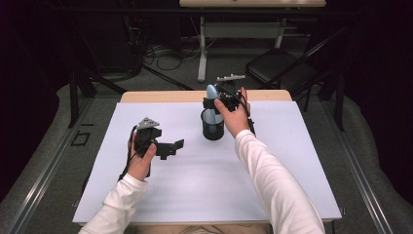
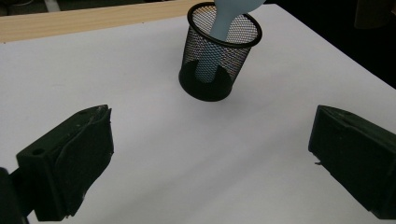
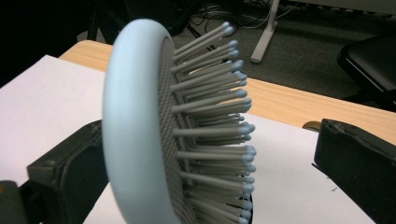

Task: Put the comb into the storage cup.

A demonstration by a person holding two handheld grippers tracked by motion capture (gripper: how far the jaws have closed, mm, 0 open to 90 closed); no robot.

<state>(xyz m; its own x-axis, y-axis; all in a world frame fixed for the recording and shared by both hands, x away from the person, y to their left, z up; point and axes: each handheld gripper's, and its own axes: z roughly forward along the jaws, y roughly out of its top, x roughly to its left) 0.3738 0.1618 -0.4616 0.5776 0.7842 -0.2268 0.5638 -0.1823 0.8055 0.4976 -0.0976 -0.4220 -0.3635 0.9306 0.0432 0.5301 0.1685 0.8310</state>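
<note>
- On the white table cover (image 1: 292, 165), toward its far middle, I find a black mesh pen cup (image 1: 213, 125) standing upright, well apart from the left gripper.
- I note a pale blue hairbrush (image 1: 211, 97) standing handle-down in the cup, its head rising above the rim; from the left gripper view I see the handle (image 2: 211, 51) through the mesh, reaching the cup's base.
- My right gripper (image 1: 217, 100) sits at the brush head, above the cup. In the right gripper view the head (image 3: 135, 126) stands between the two jaws, bristles (image 3: 215, 121) facing the right-hand jaw. That jaw stands clear of the bristle tips; the head hides its contact with the left-hand jaw. The jaws are spread wide, and I judge the brush released, not clamped.
- My left gripper (image 1: 170, 146) rests low over the cover at left, pointing toward the cup. Its jaws stand wide apart with nothing between them.
- Beyond the cover I record the table's bare wooden edge (image 1: 160, 96).
</note>
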